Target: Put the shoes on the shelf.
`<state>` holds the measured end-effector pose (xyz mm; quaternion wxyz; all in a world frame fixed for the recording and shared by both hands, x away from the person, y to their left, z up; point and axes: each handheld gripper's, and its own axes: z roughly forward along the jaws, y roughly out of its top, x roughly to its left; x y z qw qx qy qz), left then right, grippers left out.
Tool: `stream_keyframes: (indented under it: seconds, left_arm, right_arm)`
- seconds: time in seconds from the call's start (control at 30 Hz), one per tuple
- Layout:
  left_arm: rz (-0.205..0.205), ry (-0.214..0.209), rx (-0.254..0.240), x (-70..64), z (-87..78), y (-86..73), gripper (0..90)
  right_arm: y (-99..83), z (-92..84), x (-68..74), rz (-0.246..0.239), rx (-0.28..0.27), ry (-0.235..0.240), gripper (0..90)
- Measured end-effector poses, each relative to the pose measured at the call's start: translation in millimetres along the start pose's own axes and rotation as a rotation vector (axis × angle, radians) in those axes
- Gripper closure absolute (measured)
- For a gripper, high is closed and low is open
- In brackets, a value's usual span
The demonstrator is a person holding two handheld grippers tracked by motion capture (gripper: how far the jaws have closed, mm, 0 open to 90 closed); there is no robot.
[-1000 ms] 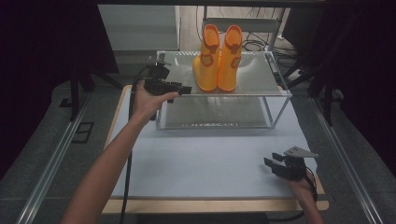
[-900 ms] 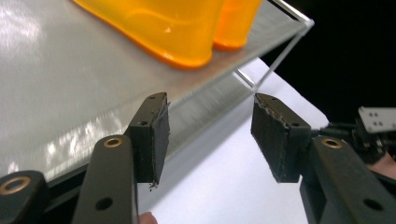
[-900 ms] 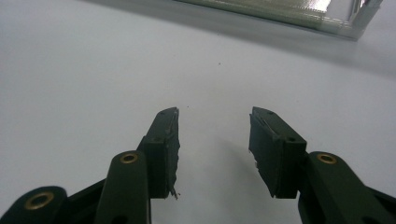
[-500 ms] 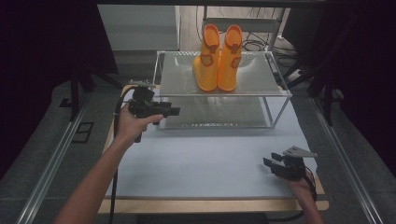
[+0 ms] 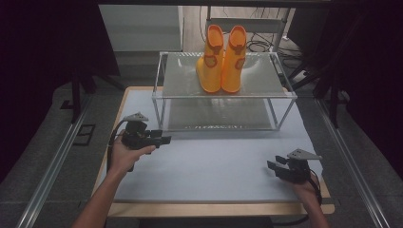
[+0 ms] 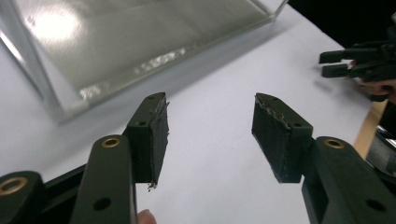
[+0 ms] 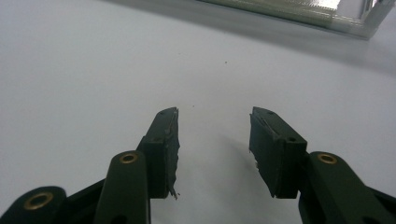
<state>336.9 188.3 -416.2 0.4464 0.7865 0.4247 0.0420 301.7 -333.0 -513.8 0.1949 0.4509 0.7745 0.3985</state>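
Note:
A pair of orange rubber boots stands upright on the top level of a clear two-level shelf at the back of the table. My left gripper hovers low over the white mat, in front of the shelf's left corner, pointing right. Its jaws stand open with nothing between them. My right gripper rests near the front right of the mat, pointing left. It is open too, with bare mat between its pads. It also appears far off in the left gripper view.
The white mat covers a wooden tabletop and lies bare between the two grippers. The shelf's lower level has nothing on it. Metal rails run along both sides of the table, with dark floor and cables beyond.
My left hand has come down and back from the shelf's upper left edge to just above the mat in front of it. The right hand has stayed in place.

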Motion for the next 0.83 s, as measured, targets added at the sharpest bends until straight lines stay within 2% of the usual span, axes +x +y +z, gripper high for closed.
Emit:
stream_keyframes:
  seconds: [0.2, 0.47, 0.53, 0.6, 0.73, 0.83]
  left_arm:
    - [-0.016, 0.006, -0.001, 4.6, 6.5, -27.8, 44.8]
    - [-0.019, 0.011, 0.004, 6.9, 13.3, -52.8, 43.3]
    - [-0.029, 0.004, 0.006, 6.5, 15.1, -55.8, 43.2]
    - [-0.021, 0.0, 0.016, 5.8, 15.7, -56.1, 42.3]
    - [-0.029, -0.008, 0.003, 6.0, 15.6, -56.4, 42.0]
    - [-0.03, -0.01, 0.028, 8.1, 18.3, -56.7, 40.8]
  right_arm:
    - [-0.4, -0.1, -1.0, 0.005, -0.004, 0.001, 52.9]
    - [-0.3, 0.5, -0.4, 0.002, -0.001, 0.002, 52.8]
    - [-0.2, 0.5, -0.4, 0.001, -0.003, 0.0, 52.8]
    - [-0.1, 0.5, -0.1, 0.001, -0.002, 0.0, 52.8]
    - [0.1, 0.8, 0.4, 0.0, -0.003, -0.001, 52.8]
    - [0.9, 0.9, 0.8, -0.005, -0.003, -0.003, 51.9]
